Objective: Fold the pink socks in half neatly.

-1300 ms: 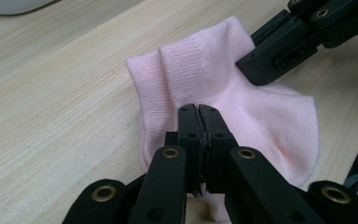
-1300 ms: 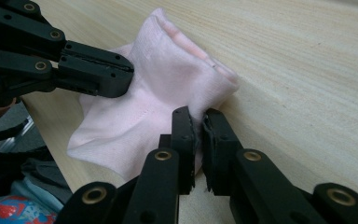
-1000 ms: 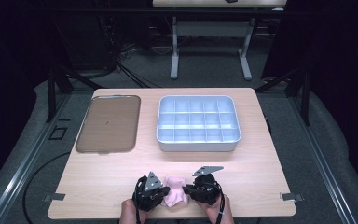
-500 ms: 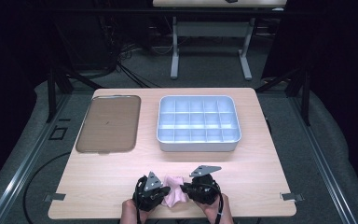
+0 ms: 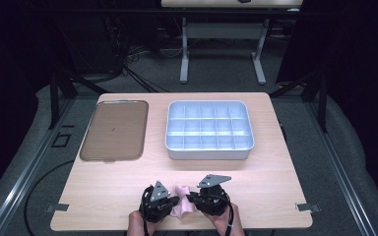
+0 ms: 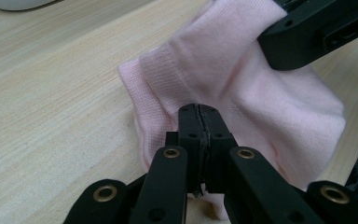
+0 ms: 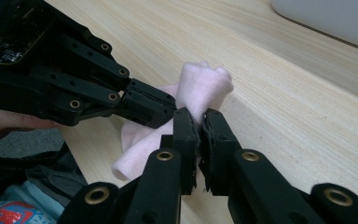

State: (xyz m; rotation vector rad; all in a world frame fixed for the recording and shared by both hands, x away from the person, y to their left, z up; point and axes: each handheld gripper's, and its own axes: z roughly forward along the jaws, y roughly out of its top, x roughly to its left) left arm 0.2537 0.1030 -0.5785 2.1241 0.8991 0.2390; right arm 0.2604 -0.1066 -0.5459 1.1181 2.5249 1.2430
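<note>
No legible text, label, brand, number or sign is found on any surface shown.

Black two-jaw tool [image 5: 178, 202] in each hand — brass-ringed pivot screws, grey three-cornered top plates, trailing cables.

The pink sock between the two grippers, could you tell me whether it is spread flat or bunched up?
Bunched up. The pink sock is gathered into folds, pinched by the left gripper and the right gripper, both shut on it.
</note>
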